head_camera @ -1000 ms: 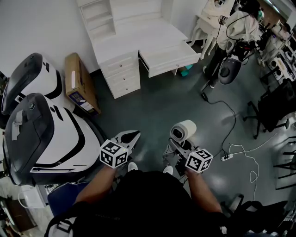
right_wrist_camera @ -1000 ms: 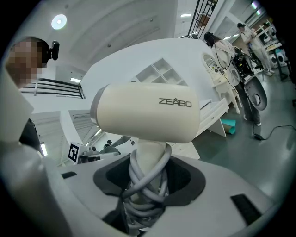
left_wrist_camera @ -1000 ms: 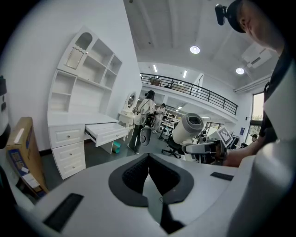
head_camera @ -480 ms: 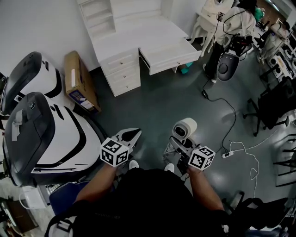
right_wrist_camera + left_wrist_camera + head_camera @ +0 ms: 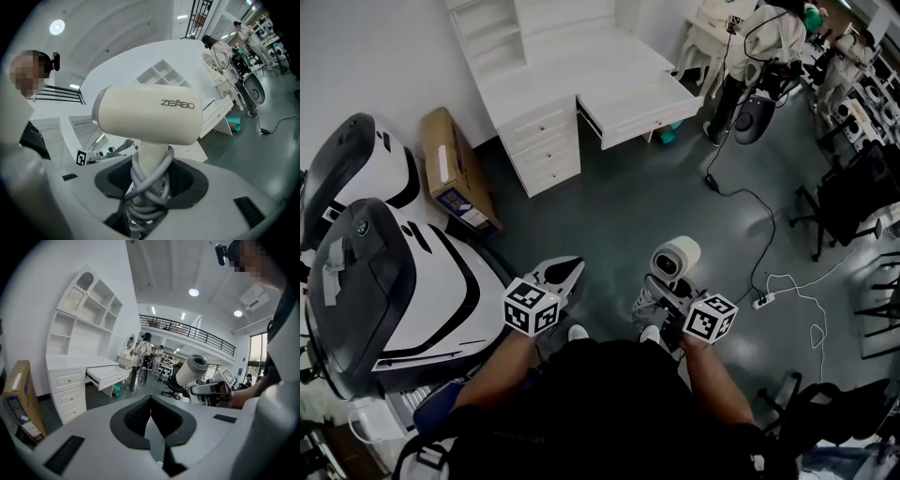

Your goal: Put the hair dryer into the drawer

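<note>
A cream hair dryer (image 5: pixel 677 255) with its grey cord wound round the handle stands upright in my right gripper (image 5: pixel 661 286), over the dark floor. The right gripper view shows the dryer (image 5: pixel 150 115) close up, with the right gripper (image 5: pixel 147 187) shut on the wrapped handle. My left gripper (image 5: pixel 567 274) hangs beside it to the left, shut and holding nothing; the left gripper (image 5: pixel 151 401) looks towards the desk. The white desk's drawer (image 5: pixel 642 112) is pulled out, far ahead of both grippers. The drawer (image 5: pixel 108 375) also shows at mid left of the left gripper view.
A cardboard box (image 5: pixel 450 173) leans by the desk's left side. Large white and black machines (image 5: pixel 384 272) crowd the left. A cable (image 5: pixel 750 202) and power strip (image 5: pixel 761 300) lie on the floor to the right. A person (image 5: pixel 769 47) and chairs (image 5: pixel 853 187) stand beyond.
Both grippers stay about where they were, the dryer still held in the right one. The desk, box and machines have shifted slightly left and up in view.
</note>
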Demonstrator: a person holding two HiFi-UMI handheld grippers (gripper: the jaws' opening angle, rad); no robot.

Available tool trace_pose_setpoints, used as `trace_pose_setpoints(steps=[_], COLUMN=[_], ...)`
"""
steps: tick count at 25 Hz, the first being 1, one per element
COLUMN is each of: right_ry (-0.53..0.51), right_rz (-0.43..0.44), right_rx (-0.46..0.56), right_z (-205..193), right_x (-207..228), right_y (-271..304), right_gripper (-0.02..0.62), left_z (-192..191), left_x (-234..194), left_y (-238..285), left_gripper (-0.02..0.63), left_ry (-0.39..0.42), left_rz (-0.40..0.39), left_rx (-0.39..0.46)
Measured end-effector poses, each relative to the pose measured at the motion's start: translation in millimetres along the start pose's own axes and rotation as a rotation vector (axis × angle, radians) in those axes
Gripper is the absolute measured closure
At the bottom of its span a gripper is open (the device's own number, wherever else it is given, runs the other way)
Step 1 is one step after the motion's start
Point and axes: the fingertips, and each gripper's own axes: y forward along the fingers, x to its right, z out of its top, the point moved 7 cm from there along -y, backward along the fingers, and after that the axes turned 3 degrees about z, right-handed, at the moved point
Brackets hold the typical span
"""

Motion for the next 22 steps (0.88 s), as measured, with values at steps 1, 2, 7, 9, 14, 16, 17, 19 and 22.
trace_pose_setpoints(steps=[1, 2, 7, 9, 14, 16, 17, 19, 22], right_ry=[0.001, 0.002, 0.017, 0.022, 0.03, 0.031, 0.031, 0.031, 0.024], right_rz=[-0.007, -0.014, -0.047, -0.06, -0.087, -0.09, -0.091, -0.095, -0.097], right_rx=[0.003, 0.008, 0.039, 0.053, 0.077, 0.08, 0.08, 0.075, 0.059], right_z=[-2, -4, -14, -18, -21, -18, -16, -10, -1], right_x=[-3, -5, -17, -19, -22, -19, -17, -9, 4], right_y=[2, 4, 13, 16, 21, 22, 23, 26, 35], right_gripper=[0.379, 0.379, 0.378, 0.379, 0.379, 0.378, 0.379, 0.378, 0.379], left_z=[-1, -1, -3, -4, -7, -4, -1, 5, 12], left_x=[-3, -6, -20, -25, -40, -43, -45, -47, -52], left_y=[-2, -4, -12, -16, -20, -16, -12, -4, 7], left_gripper=[0.595, 0.595, 0.595, 0.595, 0.595, 0.595, 0.595, 0.595, 0.595], left_ry=[0.0, 0.0, 0.015, 0.022, 0.023, 0.022, 0.023, 0.023, 0.014], left_rz=[-0.006, -0.013, -0.049, -0.058, -0.067, -0.067, -0.068, -0.065, -0.057], left_rx=[-0.002, -0.005, -0.018, -0.024, -0.044, -0.041, -0.037, -0.028, -0.02])
